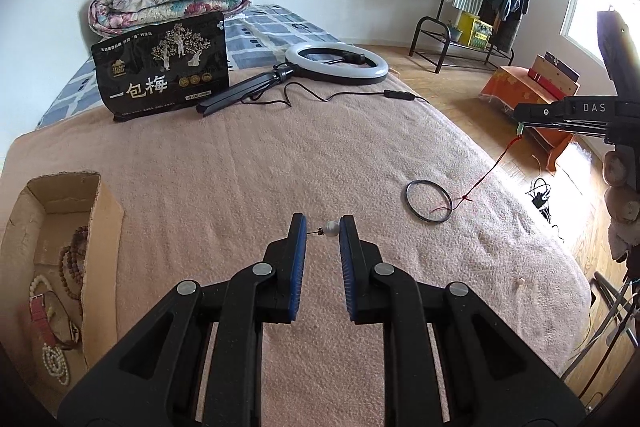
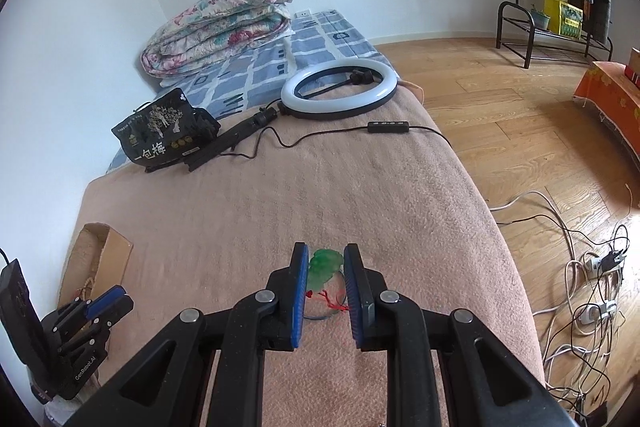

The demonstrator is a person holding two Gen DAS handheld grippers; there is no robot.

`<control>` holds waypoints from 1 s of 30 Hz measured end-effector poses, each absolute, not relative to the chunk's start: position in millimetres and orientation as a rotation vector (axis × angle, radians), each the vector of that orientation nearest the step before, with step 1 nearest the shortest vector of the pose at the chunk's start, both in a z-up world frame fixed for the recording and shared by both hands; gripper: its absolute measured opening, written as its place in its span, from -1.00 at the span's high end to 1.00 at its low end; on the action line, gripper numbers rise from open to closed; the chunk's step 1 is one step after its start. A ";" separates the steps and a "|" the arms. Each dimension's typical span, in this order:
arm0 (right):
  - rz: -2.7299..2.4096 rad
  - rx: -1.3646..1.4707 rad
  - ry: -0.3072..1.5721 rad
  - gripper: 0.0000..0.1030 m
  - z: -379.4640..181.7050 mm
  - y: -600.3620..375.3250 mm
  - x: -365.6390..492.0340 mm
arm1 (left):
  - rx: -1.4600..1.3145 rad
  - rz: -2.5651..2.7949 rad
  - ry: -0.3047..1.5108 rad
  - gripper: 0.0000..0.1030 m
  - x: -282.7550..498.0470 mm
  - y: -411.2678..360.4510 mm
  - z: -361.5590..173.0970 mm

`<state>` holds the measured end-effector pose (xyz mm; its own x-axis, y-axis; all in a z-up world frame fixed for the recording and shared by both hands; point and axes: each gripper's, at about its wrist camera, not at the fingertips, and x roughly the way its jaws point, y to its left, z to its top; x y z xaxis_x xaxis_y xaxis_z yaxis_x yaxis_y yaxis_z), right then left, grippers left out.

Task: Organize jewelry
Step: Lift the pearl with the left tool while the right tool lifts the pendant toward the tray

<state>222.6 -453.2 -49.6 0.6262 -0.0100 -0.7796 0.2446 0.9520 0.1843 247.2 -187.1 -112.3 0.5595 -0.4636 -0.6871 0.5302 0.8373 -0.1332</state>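
A: What's hard to read here?

B: L gripper [image 1: 323, 229] has a small pearl-like bead [image 1: 331, 228] on a thin pin between its blue pads. The bead touches the right pad and the pin reaches the left one, so it looks pinched, tho the contact is tiny. From the right wrist view, the L gripper [image 2: 107, 301] sits at the frame's lower left, fingertips only partly seen, bead not visible.

A: And the R one?

B: R gripper [image 2: 326, 269] is clenched on a green pendant [image 2: 326, 267], pads pressing both sides. Red cord [image 2: 330, 301] hangs below it. A faint ring shape shows behind the cord, too blurred to say more. In the left wrist view, the R gripper [image 1: 520, 129] is cut off by the frame edge. Only a green speck shows at its tip, w/ the red cord [image 1: 486, 177] trailing down to the blanket [image 1: 280, 163].

A: Containers?

B: Cardboard box [image 1: 102, 211] at the left, on the blanket, partly cropped. Inside: brown bead bracelets [image 1: 74, 259], white bead strands [image 1: 54, 363], a pink-strap watch [image 1: 42, 319]. Rest of its contents is out of frame.

A: Anything loose?

B: Dark bangle [image 1: 428, 201] lies flat on the blanket near the cord's end. Whether they touch, can't tell. Further back: ring light [image 1: 336, 61] and a black snack bag [image 1: 162, 65].
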 end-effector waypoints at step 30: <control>0.032 0.225 0.819 0.68 12.9 -368.2 188.7 | 0.043 -0.509 0.692 0.70 193.9 -104.5 -55.1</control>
<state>188.7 -368.2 12.9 0.6840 0.1152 -0.7203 0.0581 0.9757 0.2112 193.9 -104.5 -55.1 0.6533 -0.4343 -0.6201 0.4623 0.8775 -0.1274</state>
